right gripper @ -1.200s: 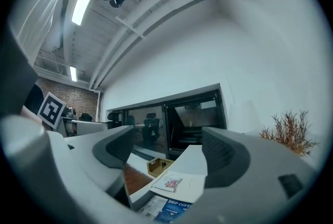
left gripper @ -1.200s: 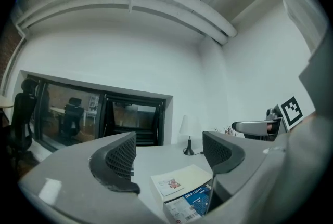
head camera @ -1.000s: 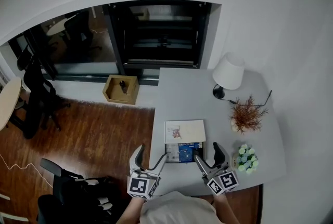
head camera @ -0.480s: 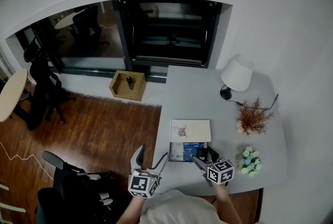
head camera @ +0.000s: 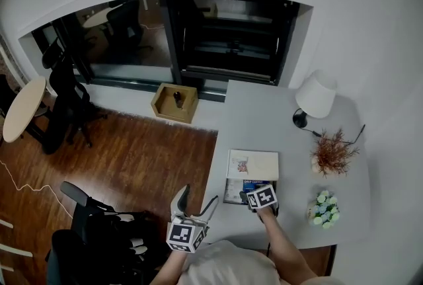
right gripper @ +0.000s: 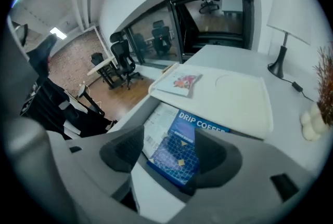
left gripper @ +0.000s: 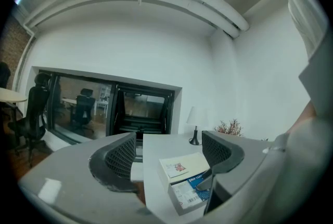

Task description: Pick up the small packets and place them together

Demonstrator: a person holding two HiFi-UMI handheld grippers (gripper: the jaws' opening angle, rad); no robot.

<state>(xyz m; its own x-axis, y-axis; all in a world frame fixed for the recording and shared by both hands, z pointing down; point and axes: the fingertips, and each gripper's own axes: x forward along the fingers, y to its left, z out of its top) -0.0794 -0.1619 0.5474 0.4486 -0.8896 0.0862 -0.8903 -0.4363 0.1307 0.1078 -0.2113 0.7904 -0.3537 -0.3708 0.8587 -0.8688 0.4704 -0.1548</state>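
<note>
My right gripper (right gripper: 169, 153) reaches steeply down into the drip coffee box (right gripper: 156, 124). Its jaws are spread and have just been closing, with a blue patterned packet (right gripper: 174, 163) between them. As far as I can see, the pads aren't pressing on it yet. One pad sits right at the packet's edge, while the other stands clear of it with pale card showing in the gap.

That uneven spacing is my main worry. I think closing from here would push the packet sideways before it is pinched, or leave me holding only a corner that slips out on the lift. The jaws might also catch the box's wall or a second packet, and then the light box could lift or skid across the desk (head camera: 264, 118). Nothing is steadying it: my left gripper (left gripper: 169, 153) is held level off the desk's near corner, jaws apart and empty.

The box is the only container. Its pale lid (right gripper: 229, 95) lies over the far part, leaving the near part open. I can see blue printed faces inside, but I can't tell how many packets there are. None lies out on the desk yet.
</note>
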